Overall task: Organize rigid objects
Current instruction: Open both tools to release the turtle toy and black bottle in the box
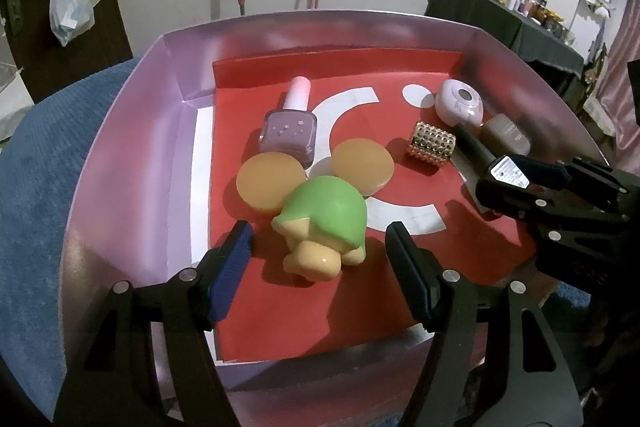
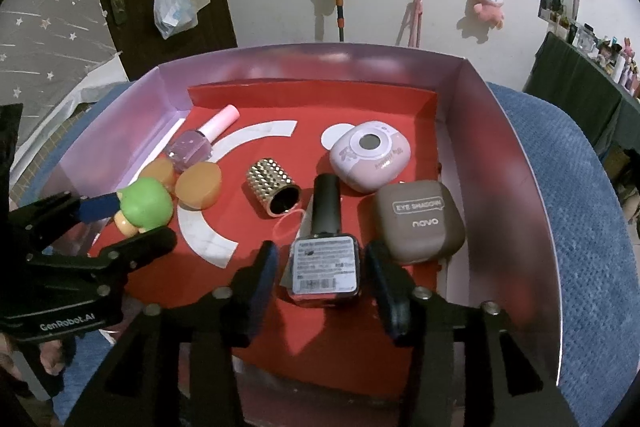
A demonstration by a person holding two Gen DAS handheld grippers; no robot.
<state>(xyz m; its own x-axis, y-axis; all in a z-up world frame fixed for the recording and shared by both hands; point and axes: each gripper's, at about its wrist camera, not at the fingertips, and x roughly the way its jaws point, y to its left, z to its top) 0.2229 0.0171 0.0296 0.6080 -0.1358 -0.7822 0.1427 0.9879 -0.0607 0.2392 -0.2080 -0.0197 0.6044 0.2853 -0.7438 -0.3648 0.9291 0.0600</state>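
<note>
A lilac box point(image 1: 120, 131) with a red liner holds the objects. My left gripper point(image 1: 320, 243) is open, its fingers either side of a green and orange mouse-eared toy point(image 1: 324, 215), apart from it. A purple nail polish bottle point(image 1: 290, 123) lies behind the toy. My right gripper point(image 2: 322, 267) is open around a black bottle point(image 2: 325, 259) lying with its labelled base toward me. A gold studded cylinder point(image 2: 274, 193), a pink round case point(image 2: 370, 155) and a brown eye shadow case point(image 2: 418, 223) lie near it.
The box point(image 2: 516, 187) sits on a blue cloth point(image 2: 580, 207). A pink hair tie point(image 2: 288, 225) lies by the black bottle. Plush toys hang on the white wall behind. A dark cluttered table point(image 1: 500, 11) stands at the far right.
</note>
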